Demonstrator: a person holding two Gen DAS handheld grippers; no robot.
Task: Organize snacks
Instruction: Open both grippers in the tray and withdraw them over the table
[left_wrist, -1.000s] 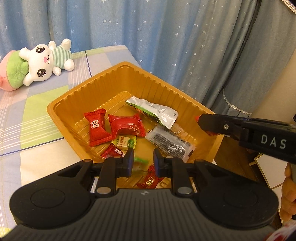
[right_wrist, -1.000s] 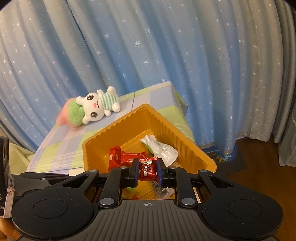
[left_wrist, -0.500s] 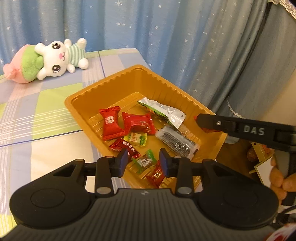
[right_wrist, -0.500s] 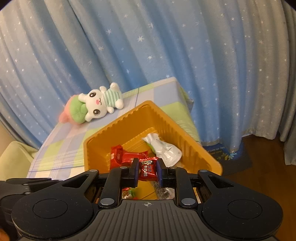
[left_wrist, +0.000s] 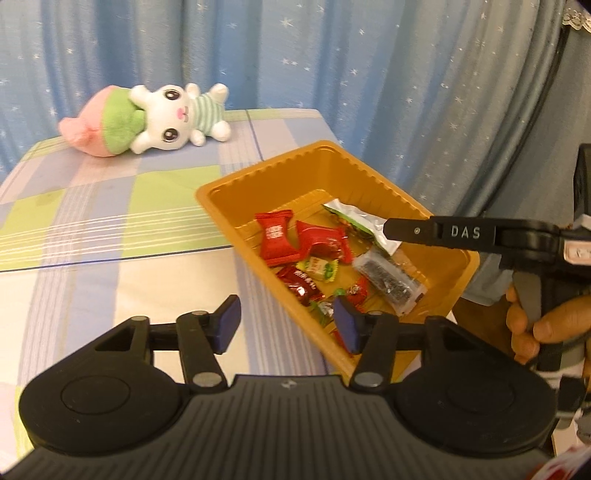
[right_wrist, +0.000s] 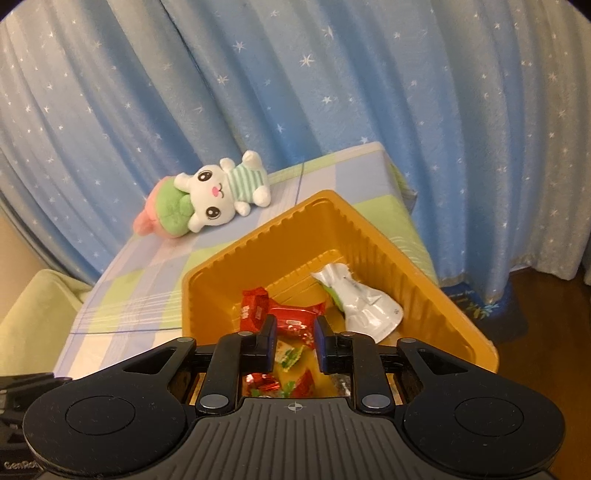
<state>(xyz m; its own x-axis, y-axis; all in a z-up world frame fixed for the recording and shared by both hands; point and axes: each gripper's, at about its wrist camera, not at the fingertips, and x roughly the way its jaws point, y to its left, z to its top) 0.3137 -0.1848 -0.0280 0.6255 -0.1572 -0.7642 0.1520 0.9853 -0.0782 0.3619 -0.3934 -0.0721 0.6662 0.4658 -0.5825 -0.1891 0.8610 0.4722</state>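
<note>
The checked pastel tablecloth (left_wrist: 110, 229) now fills much more of the left wrist picture than a second ago, and the ribbed orange plastic tray (left_wrist: 373, 181) has slid from the middle to the right. The black left gripper (left_wrist: 286, 326), shut before, is opening its jaws with nothing between them. The black right gripper (right_wrist: 294, 345) pinched a small red candy wrapper (right_wrist: 295, 326) before; now its jaws are opening, and the candy lies in the tray below them.
</note>
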